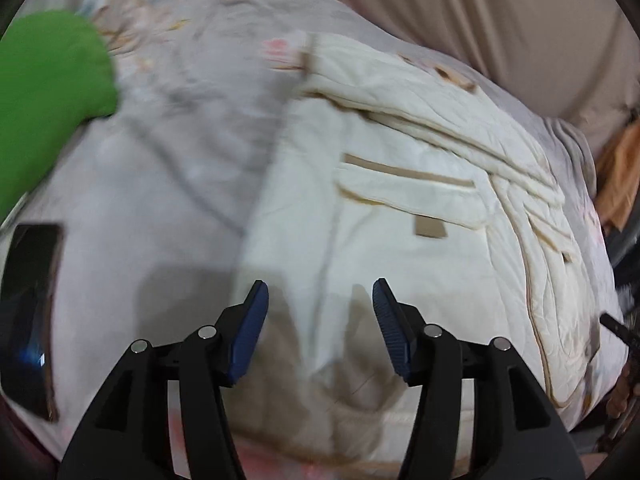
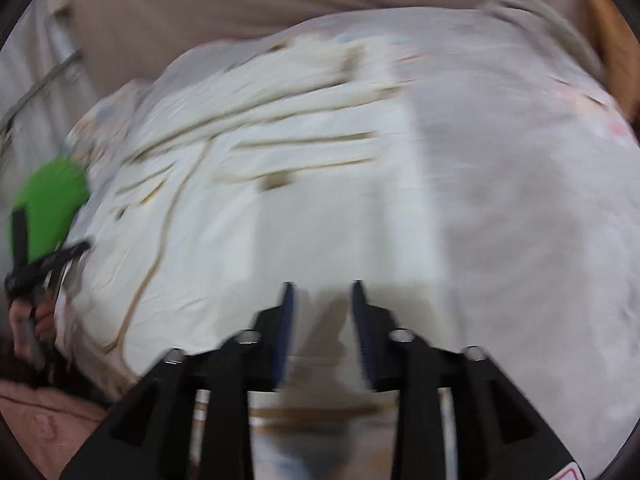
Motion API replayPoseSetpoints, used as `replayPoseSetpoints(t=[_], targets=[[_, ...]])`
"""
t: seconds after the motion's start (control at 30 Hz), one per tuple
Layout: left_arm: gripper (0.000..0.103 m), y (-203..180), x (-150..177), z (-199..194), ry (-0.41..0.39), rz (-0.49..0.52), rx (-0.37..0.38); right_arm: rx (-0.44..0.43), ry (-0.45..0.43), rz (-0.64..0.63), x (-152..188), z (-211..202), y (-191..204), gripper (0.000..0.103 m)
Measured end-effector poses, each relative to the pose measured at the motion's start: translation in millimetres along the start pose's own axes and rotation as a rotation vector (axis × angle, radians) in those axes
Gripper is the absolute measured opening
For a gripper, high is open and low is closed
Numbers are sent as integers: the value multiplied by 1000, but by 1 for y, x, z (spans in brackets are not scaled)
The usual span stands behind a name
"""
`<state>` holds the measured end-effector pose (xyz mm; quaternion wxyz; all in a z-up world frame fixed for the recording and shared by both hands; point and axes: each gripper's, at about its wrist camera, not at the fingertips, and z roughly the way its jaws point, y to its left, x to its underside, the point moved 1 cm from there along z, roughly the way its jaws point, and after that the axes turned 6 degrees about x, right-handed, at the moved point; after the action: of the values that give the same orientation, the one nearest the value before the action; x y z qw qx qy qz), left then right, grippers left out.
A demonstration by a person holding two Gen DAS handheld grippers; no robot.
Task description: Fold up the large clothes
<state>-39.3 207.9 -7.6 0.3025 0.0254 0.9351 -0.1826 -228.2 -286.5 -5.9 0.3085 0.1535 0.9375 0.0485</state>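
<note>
A large cream quilted garment (image 1: 400,208) with tan piping, a pocket flap and a small tan label lies spread on a pale grey bedsheet (image 1: 160,200). My left gripper (image 1: 321,284) hovers over the garment's near part, close to its left edge; it is open and nothing is between its blue pads. In the blurred right wrist view the same garment (image 2: 280,200) fills the middle. My right gripper (image 2: 322,286) is above its near edge, open, with only cloth showing beyond the gap.
A green cushion (image 1: 48,100) lies at the bed's left, also the green cushion (image 2: 52,204) in the right wrist view. A dark phone (image 1: 28,312) rests on the sheet at left. A hand (image 2: 32,316) grips the other tool's handle. Beige curtain (image 1: 480,20) hangs behind.
</note>
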Motion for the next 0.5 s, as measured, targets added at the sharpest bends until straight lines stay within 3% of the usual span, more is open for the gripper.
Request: replayPoseSetpoints(t=[0.07,0.1,0.17,0.27,0.3,0.33,0.37,0.4,0.43,0.5], targets=[[65,13,5,-9,7,-71,13,-3,30,70,4,0,-29,49],[78,18,7,-9,16,-101,-8,-29,58,93,8,4,-37,49],[79,31,15,-7,31,-162,-43,-74,106,113,15,15,-40,49],[78,41,24,-3,51,-229,9,-131,141,103,26,28,-28,50],[75,39,25,-4,45,-226,17,-138,129,96,29,28,-26,50],[62,36,24,-3,50,-211,45,-143,119,91,30,27,-21,46],[55,31,23,-1,66,-200,83,-153,112,89,30,26,-18,40],[43,27,22,0,81,-197,116,-170,101,86,28,25,-13,20],[30,22,21,1,87,-186,134,-171,81,85,26,22,-9,11],[18,15,16,-4,71,-160,151,-173,10,82,18,8,-3,7]])
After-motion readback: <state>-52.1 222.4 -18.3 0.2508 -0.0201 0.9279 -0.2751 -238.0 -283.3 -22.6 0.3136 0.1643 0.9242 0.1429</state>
